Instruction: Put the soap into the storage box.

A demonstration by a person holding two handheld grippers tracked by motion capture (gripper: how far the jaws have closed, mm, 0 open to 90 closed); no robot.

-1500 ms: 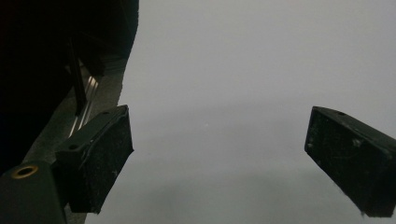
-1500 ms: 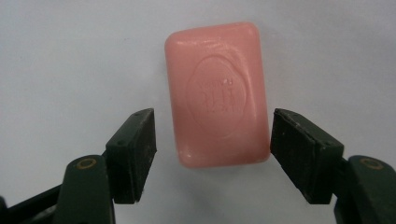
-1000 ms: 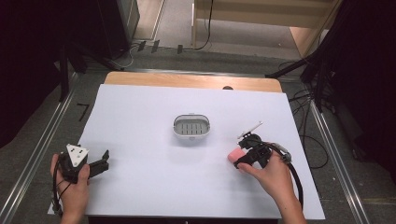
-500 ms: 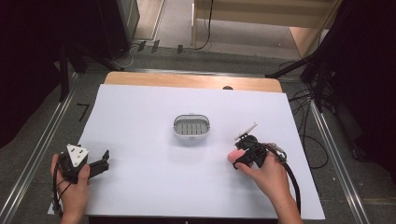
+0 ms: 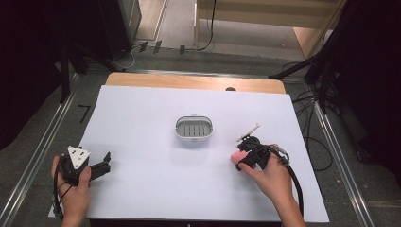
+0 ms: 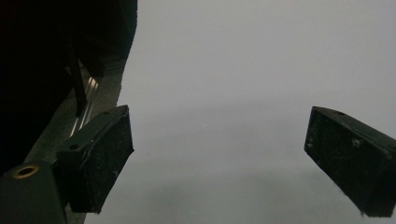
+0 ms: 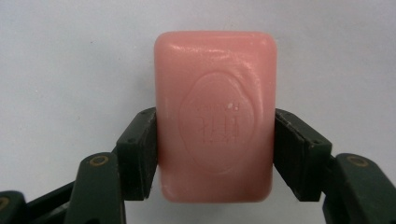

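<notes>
The smooth pink rectangular bar of soap (image 7: 215, 116) lies flat on the white sheet covering the desk (image 5: 142, 123), towards my right side and well short of the small grey oval soap dish with a slotted floor (image 5: 194, 128). My right tool (image 7: 215, 156) has just been closing on it, and in the right gripper view both black pads now sit against the bar's two long sides, so I judge it clamped on the soap, though only near the end closest to me. Most of the bar sticks out beyond the pads.

That is where trouble could start. Soap is slick and its edges are rounded, so a squeeze on the near end may push the bar forwards out of the jaws as I lift. With so much of the bar hanging past the pads, it could also droop or swivel, and then land crooked on the dish rim or drop back onto the sheet. Squeezing harder might dent it.

In the high view, my right hand (image 5: 269, 177) holds the tool low over the desk, and its black cable (image 5: 295, 182) trails back towards me; a snag there could jerk the grip.

My left tool (image 5: 97, 168) rests far off at the left edge of the sheet, its jaws wide apart with nothing between them.
</notes>
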